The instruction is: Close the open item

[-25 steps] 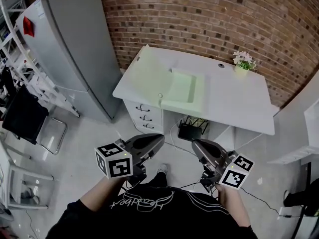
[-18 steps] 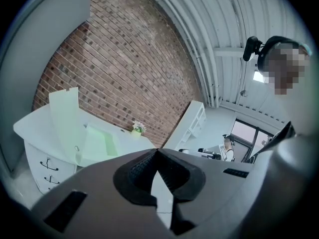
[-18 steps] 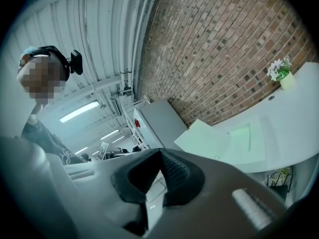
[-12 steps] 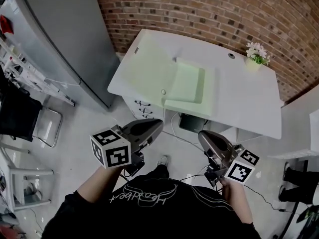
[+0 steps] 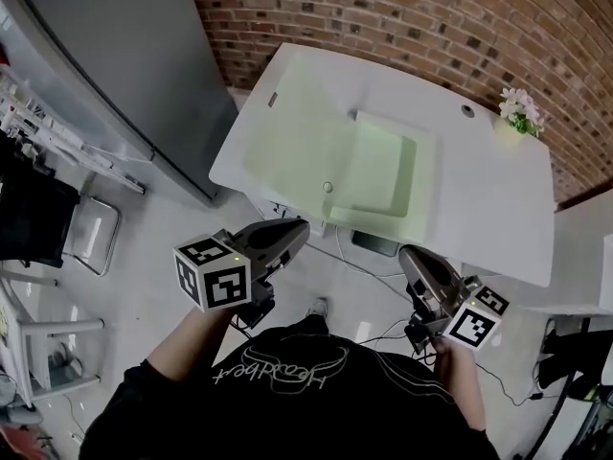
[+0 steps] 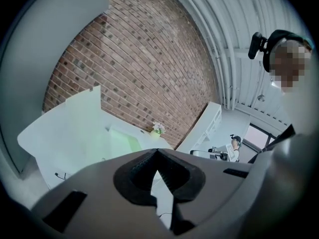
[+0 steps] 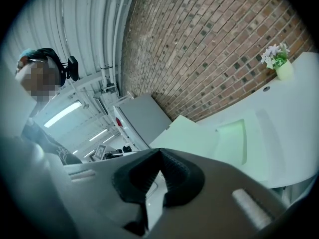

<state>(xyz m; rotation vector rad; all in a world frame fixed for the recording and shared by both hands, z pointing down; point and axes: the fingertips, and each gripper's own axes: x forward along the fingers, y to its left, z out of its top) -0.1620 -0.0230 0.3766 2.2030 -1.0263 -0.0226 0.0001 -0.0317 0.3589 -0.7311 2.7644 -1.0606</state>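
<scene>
The white surface (image 5: 498,199) with its open lid (image 5: 287,137) now sits closer at 12 o'clock, while the left claw (image 5: 303,228) and right claw (image 5: 408,255) stay pinched together and empty, so closing has not begun.

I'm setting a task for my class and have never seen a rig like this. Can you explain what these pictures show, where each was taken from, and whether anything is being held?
There is no robot here. A person holds a tool in each hand, and each tool ends in a two-jaw claw. The head view comes from a camera on the person's head, looking down at the left claw and the right claw. The other two pictures come from cameras riding on the claws, looking along their jaws. In both, the jaws meet at the tips with nothing between them, so nothing is held. Ahead stands a white desk against a brick wall. Its lid is raised over a greenish recess. A flower pot stands at the desk's far corner.
</scene>
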